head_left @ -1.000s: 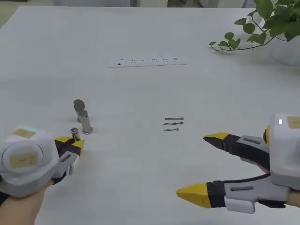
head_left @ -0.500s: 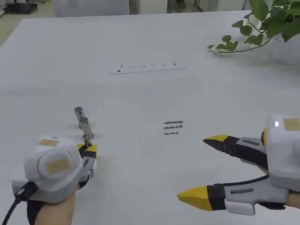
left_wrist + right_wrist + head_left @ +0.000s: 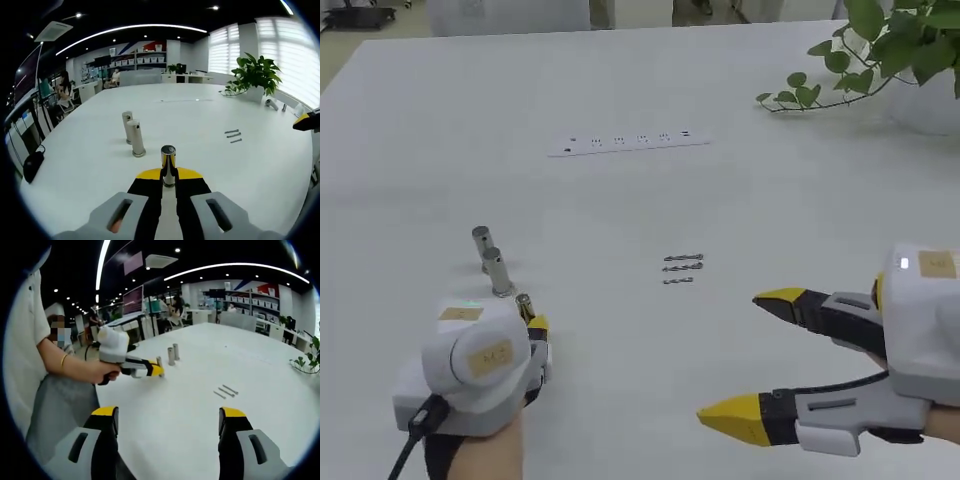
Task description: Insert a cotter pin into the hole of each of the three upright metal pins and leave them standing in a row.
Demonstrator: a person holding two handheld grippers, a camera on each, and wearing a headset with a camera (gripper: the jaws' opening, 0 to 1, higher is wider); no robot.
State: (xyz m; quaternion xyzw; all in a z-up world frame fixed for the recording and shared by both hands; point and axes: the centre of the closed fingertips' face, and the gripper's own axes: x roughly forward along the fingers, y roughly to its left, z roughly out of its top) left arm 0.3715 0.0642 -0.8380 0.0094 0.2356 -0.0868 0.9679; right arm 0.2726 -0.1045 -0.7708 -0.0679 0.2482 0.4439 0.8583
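White workbench [image 3: 770,200], potted plant [image 3: 252,75], blinded windows [image 3: 287,57], curved ceiling light strip [image 3: 130,28], perhaps shelving [image 3: 145,59] behind.

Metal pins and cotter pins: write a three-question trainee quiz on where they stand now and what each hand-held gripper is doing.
1. True or false: the left hand-held gripper is shut on a metal pin.
2. How many cotter pins lie on the table?
3. The right hand-held gripper is: A open and empty; B shut on a cotter pin; C shut on a metal pin.

Key: 1 true; 2 three; 3 A.
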